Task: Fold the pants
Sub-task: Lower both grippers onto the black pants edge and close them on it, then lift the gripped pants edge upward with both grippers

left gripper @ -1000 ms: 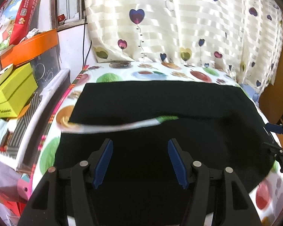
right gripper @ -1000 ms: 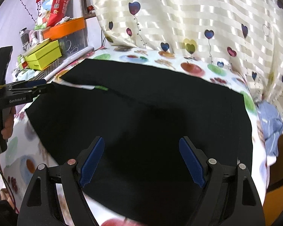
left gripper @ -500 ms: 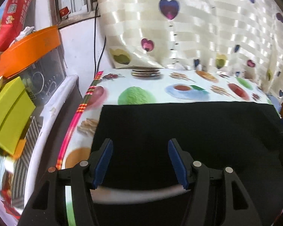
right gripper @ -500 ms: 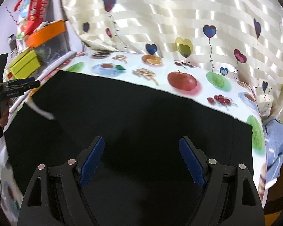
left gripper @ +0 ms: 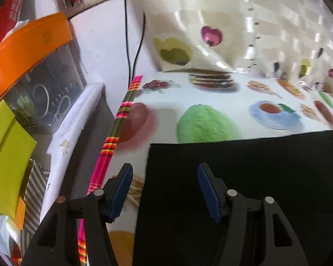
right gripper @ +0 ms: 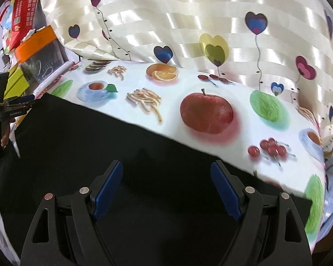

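left gripper agape, pants cropped below

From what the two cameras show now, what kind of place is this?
Probably a room in a home. Black pants lie on a fruit-printed tablecloth, a heart-patterned curtain hangs behind, and boxes are stacked at the side.

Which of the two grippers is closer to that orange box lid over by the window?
The left gripper. It hovers at the black pants' far left corner, on the side of the orange lid. The right gripper hovers over the pants further right.
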Motion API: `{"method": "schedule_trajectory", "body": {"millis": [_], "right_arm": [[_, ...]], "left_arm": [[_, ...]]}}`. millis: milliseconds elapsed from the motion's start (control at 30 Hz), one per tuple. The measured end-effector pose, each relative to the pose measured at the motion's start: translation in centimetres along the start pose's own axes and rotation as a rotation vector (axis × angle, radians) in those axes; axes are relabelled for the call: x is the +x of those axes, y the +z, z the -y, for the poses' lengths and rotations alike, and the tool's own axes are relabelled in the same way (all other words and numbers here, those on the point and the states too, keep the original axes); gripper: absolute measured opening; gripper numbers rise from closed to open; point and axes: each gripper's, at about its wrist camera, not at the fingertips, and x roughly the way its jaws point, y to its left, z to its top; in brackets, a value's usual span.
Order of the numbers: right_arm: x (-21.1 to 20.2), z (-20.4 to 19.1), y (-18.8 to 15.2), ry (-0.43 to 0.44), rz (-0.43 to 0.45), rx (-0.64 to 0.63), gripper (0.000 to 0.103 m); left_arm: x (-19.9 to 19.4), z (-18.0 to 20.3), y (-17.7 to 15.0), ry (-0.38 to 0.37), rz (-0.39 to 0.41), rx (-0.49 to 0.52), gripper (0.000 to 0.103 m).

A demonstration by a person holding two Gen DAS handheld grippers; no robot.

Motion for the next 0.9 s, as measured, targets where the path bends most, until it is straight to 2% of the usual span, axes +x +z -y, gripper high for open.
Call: {"method": "schedule_trajectory", "body": {"millis": [133, 333, 400, 467, 500, 533, 567, 700, 900], "right_arm": [[2.1, 0.3, 0.5, -0.005, -0.043, -0.014, 0.082], [2.8, 0.1, 0.3, -0.044, -0.047, -0.069, 0.081], [2.7, 0.1, 0.5, -0.049, -0.055, -0.074, 0.067], [2.4, 0.2, 0.7, -0.047, -0.052, -0.079, 0.008], [2.4, 0.1, 0.7, -0.033, -0.061, -0.080, 0.008], [2.5, -0.3, 0.6, -0.049, -0.058, -0.096, 0.007], [2.5, -0.7, 0.6, -0.070, -0.056, -0.120, 0.007], [2.5, -1.1, 0.5, -0.096, -0.049, -0.125, 0.006], [0.3, -2.2, 0.4, -0.123, 0.011, -0.134, 0.005]], "left_arm": [[0.8, 0.1, 0.2, 0.019, 0.003, 0.018, 0.065], [1.1, 0.3, 0.0, 0.016, 0.010, 0.019, 0.063], [1.2, 0.4, 0.1, -0.009, 0.001, 0.018, 0.055], [1.1, 1.2, -0.2, -0.026, 0.004, 0.052, 0.032], [1.0, 2.0, -0.3, -0.020, 0.007, 0.079, 0.026], [0.9, 2.6, -0.3, -0.013, 0.009, 0.102, 0.012], [1.0, 3.4, -0.4, -0.008, 0.010, 0.124, 0.004], [1.0, 4.8, -0.5, 0.070, 0.022, 0.188, 0.002], [0.0, 4.4, -0.6, 0.052, 0.038, 0.160, 0.002]]}}
